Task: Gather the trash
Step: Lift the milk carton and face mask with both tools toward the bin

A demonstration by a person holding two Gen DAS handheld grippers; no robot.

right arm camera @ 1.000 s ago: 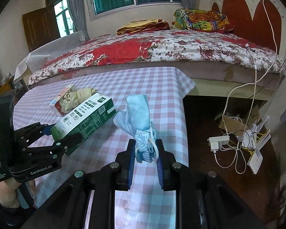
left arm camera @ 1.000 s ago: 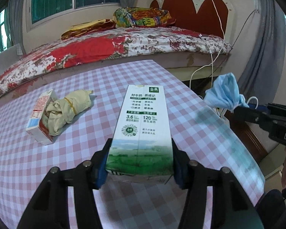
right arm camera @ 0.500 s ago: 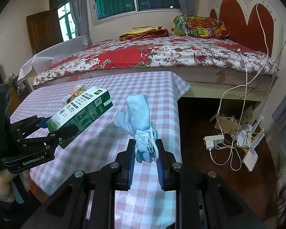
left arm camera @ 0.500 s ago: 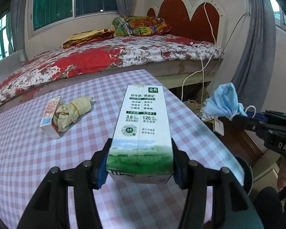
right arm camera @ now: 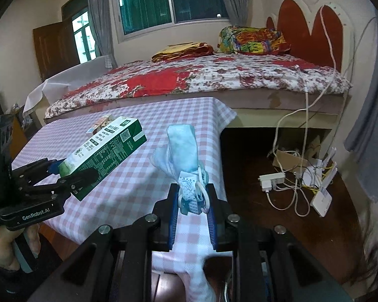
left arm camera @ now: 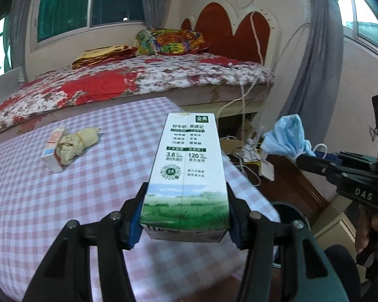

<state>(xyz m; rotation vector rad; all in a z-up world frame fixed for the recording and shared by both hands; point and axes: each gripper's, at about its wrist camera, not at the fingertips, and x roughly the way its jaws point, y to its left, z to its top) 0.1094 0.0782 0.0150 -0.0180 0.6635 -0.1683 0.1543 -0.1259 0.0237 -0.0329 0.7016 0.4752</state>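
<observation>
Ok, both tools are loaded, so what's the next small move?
Probably carry the milk carton in the left tool right, off the table edge, toward the dark round rim below, which looks like a bin. The right tool holds the face mask and can follow. The small box and wrapper remain.

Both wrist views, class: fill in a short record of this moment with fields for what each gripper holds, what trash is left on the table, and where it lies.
left gripper: shut on milk carton, held above the table
right gripper: shut on blue face mask
left on table: small carton and crumpled cloth, touching
table cover: pink checked cloth
background: bed
</observation>
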